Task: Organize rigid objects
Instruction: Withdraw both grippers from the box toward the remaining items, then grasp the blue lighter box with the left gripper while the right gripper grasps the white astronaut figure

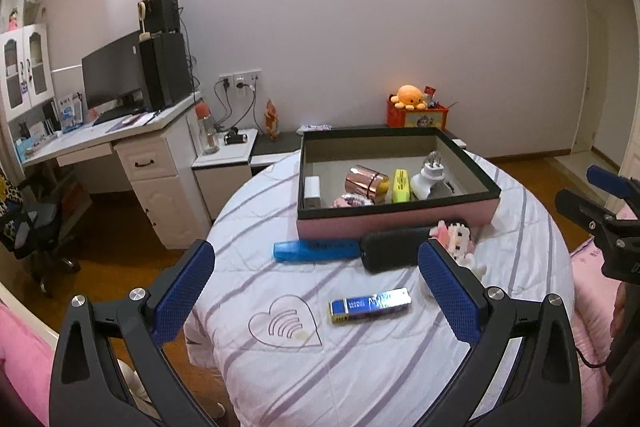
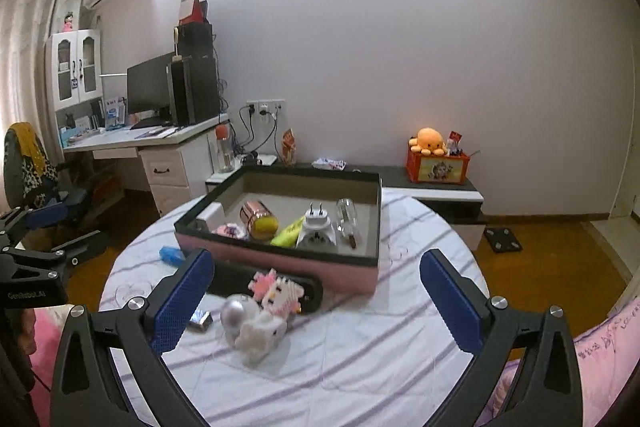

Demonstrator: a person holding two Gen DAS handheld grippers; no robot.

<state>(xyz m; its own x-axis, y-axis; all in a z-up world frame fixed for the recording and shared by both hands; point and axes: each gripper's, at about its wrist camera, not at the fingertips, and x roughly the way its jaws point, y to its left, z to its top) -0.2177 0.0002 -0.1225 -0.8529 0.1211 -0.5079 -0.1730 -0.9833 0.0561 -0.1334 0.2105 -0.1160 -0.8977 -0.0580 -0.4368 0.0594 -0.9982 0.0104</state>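
Hovering over bed: left gripper (image 1: 316, 291) and right gripper (image 2: 316, 301) spread wide, empty; pink black-rimmed box (image 1: 396, 221) holding small items.

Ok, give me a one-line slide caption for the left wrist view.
Open left gripper above a blue-and-silver rectangular pack on the striped bedspread, pink black-rimmed box beyond.

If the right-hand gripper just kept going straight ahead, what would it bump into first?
Probably the pink-and-white block toy on the bed; the right gripper, open and empty, points down toward it. The pink box lies beyond. Depth is uncertain.
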